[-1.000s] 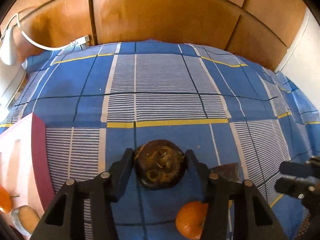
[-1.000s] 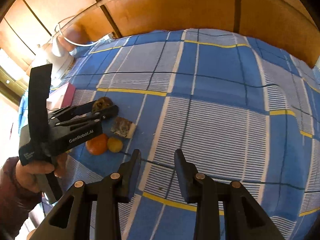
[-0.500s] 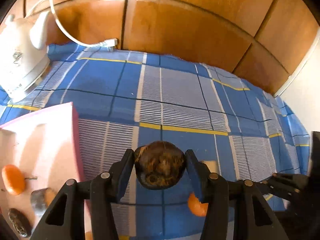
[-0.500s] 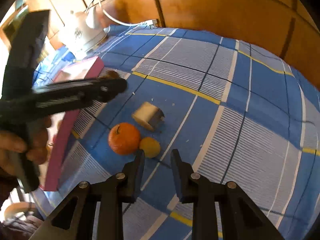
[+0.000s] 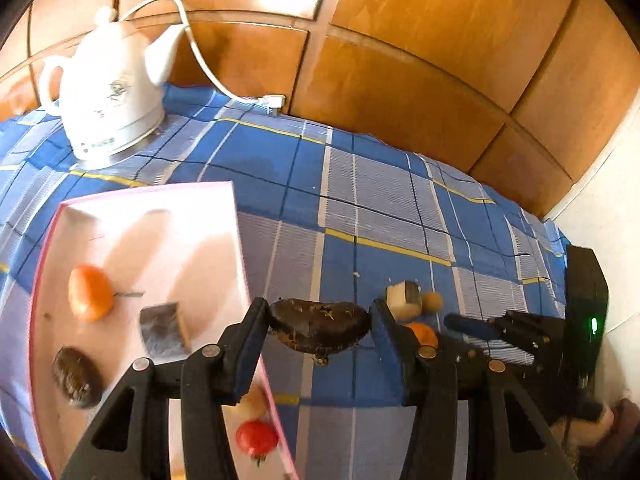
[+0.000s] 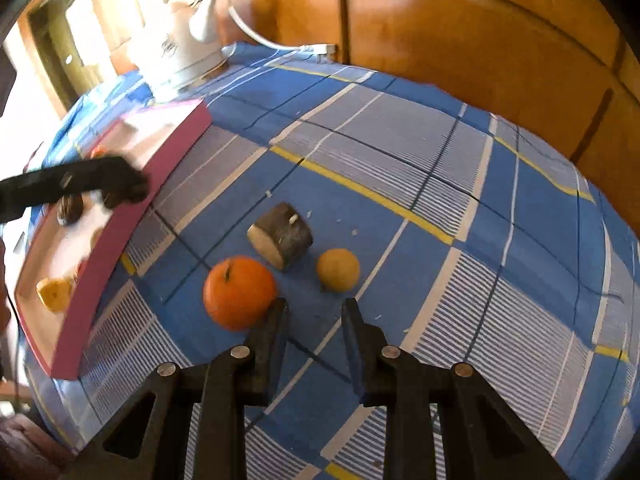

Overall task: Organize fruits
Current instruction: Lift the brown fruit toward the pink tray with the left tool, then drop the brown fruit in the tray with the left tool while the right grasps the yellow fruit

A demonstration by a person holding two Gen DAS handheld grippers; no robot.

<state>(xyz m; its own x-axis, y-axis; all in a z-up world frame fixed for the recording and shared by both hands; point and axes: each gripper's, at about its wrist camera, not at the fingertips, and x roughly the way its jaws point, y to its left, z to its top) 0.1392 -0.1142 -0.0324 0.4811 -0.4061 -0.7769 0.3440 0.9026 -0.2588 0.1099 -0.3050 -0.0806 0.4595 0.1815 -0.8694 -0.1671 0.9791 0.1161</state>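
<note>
A: We've swung the left gripper (image 5: 319, 330) leftward since a second ago; its fingers (image 5: 248, 344) pinch the dark brown fruit (image 5: 319, 330), which now hangs right at the near right rim of the pink tray (image 5: 152, 196) instead of over the blue checked cloth (image 5: 400, 208).

B: So that one is nearly home. Already lying in the tray we count an orange fruit (image 5: 89, 293), a second dark oval (image 5: 76, 376), a grey-and-tan wedge (image 5: 165, 330) and a red one (image 5: 256, 437) near the close edge.

A: And the right gripper (image 6: 314, 320)? Its jaws have just opened a little, after closing, and they stand narrowly spread with nothing between them.

B: Yes, it has shifted closer to the leftovers on the surface: the orange (image 6: 239, 292) just beside its left finger, the small yellow fruit (image 6: 338, 270) just beyond, and the cut piece (image 6: 280, 240) behind both.

A: Textures differ. The held fruit looks rough, flattish and flecked with fibres; the orange is smooth, round and stemmed; the cut piece has a pale flat face and a greyish rind.

B: The white kettle (image 5: 108, 92) at the far left looks glossy and hard, its cord trailing to the wooden panels. We judge three pieces remain outside the tray.
</note>
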